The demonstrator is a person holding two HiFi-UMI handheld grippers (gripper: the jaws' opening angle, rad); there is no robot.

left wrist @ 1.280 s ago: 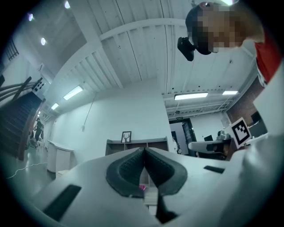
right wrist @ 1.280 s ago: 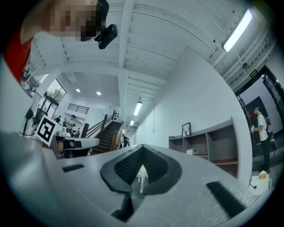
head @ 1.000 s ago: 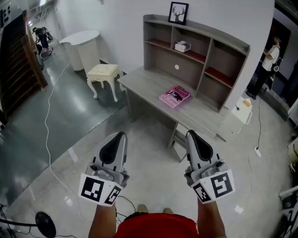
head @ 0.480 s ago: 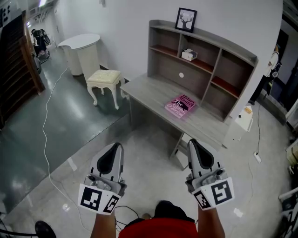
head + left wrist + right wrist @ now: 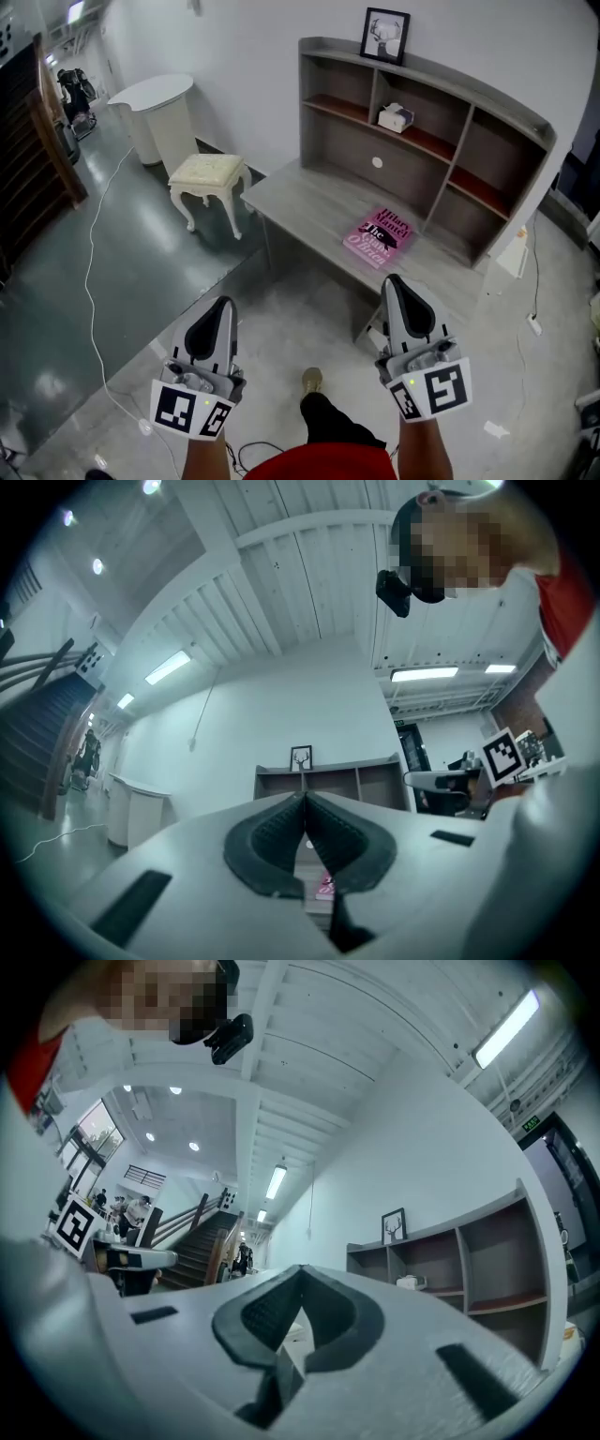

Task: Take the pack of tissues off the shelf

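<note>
The pack of tissues (image 5: 396, 117) is a small white box on the upper middle shelf of the grey desk hutch (image 5: 506, 103); it also shows small in the right gripper view as a white pack of tissues (image 5: 410, 1282). My left gripper (image 5: 221, 306) and right gripper (image 5: 395, 283) hang low in the head view, over the floor in front of the desk, well short of the shelf. Both are shut with nothing between the jaws. In the left gripper view the left gripper (image 5: 305, 797) points at the hutch.
A pink book (image 5: 379, 237) lies on the grey desk (image 5: 300, 192). A framed deer picture (image 5: 384, 36) stands on top of the hutch. A cream stool (image 5: 208, 174) and a white round cabinet (image 5: 155, 103) stand left. A white cable (image 5: 94, 262) runs across the floor.
The desk and hutch have drawn nearer and shifted right in the head view as the person walks forward. Both grippers stay shut and side by side.
</note>
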